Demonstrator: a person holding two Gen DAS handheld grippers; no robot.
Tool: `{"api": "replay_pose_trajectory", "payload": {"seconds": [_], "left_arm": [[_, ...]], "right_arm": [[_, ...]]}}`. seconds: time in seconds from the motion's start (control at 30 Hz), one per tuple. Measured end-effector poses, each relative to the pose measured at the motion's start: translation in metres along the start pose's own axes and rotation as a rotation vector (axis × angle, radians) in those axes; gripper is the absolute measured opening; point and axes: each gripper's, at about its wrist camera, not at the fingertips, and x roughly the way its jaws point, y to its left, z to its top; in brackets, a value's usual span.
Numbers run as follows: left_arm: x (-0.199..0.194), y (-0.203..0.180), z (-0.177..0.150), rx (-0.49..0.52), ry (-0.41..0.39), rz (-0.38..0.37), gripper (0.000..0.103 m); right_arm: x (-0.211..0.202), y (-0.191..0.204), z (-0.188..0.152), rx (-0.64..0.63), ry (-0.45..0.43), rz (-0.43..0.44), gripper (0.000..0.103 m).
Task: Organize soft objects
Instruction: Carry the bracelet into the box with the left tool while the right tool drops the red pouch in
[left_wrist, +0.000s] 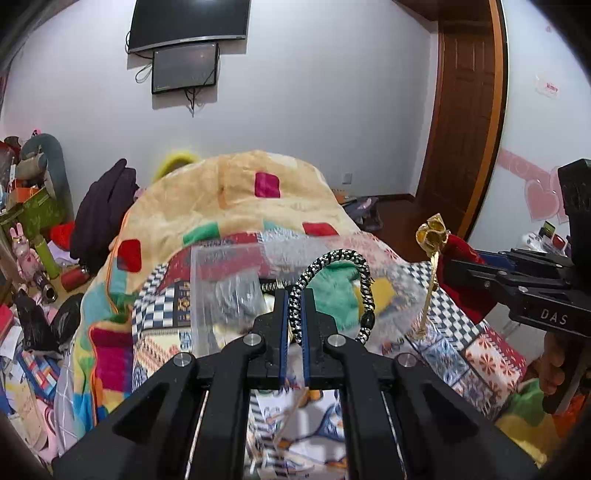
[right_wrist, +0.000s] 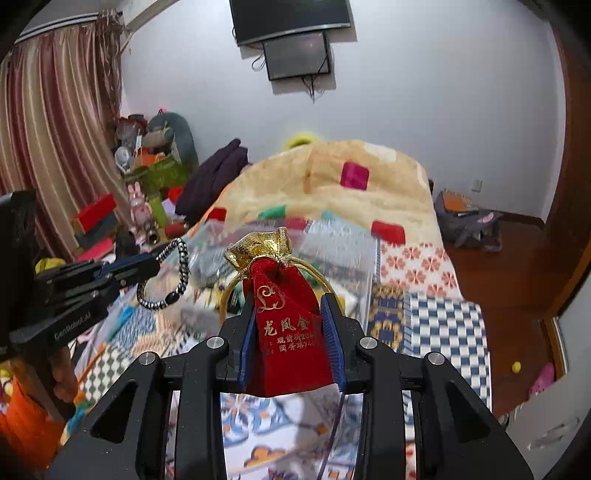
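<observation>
- Two grippers in play, both loaded, both held above the bed.
- Left gripper (left_wrist: 294, 314): blue pads nearly together, clamped on a black-and-white braided cord bracelet (left_wrist: 334, 284). Cord arches up out of the pads, loops to the right, and hangs down with a dark oval bead (left_wrist: 369, 318) on its low side.
- From the right wrist view the same bracelet (right_wrist: 173, 277) hangs off the left gripper's tip (right_wrist: 153, 264) as a free loop, touching nothing else.
- Right gripper (right_wrist: 291, 339): pads pressed on the lower body of a red velvet drawstring pouch (right_wrist: 286, 325), gold lettering on its face. Pouch stands upright, gold fabric top (right_wrist: 260, 247) bunched above the neck.
- Gold drawstring (right_wrist: 317, 275) loops out behind the pouch on both sides.
- Left wrist view: pouch's gold top (left_wrist: 432, 232) sits well right of the bracelet, apart from it, with the gold string (left_wrist: 428, 295) dangling below.
- Clear plastic bag (left_wrist: 225, 291) lies on the bedding just past the left gripper, contents blurred.
- Underneath: patchwork quilt (right_wrist: 439, 321) with a beige colour-block blanket (left_wrist: 229, 192) heaped beyond it.
- Farther out: white wall with a mounted TV (right_wrist: 291, 16), brown door (left_wrist: 469, 107) at right, striped curtain (right_wrist: 55, 122) and cluttered toys at left.
</observation>
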Motion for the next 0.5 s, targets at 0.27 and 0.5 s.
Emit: {"api": "replay_pose_trajectory", "payload": {"seconds": [0.27, 0.5], "left_arm": [[0.040, 0.010, 0.012, -0.015, 0.027, 0.017, 0.005], [0.080, 0.019, 0.004, -0.016, 0.095, 0.025, 0.005]], "right_arm": [[0.037, -0.006, 0.016, -0.001, -0.009, -0.003, 0.030], [0.068, -0.010, 0.007, -0.002, 0.056, -0.009, 0.030]]}}
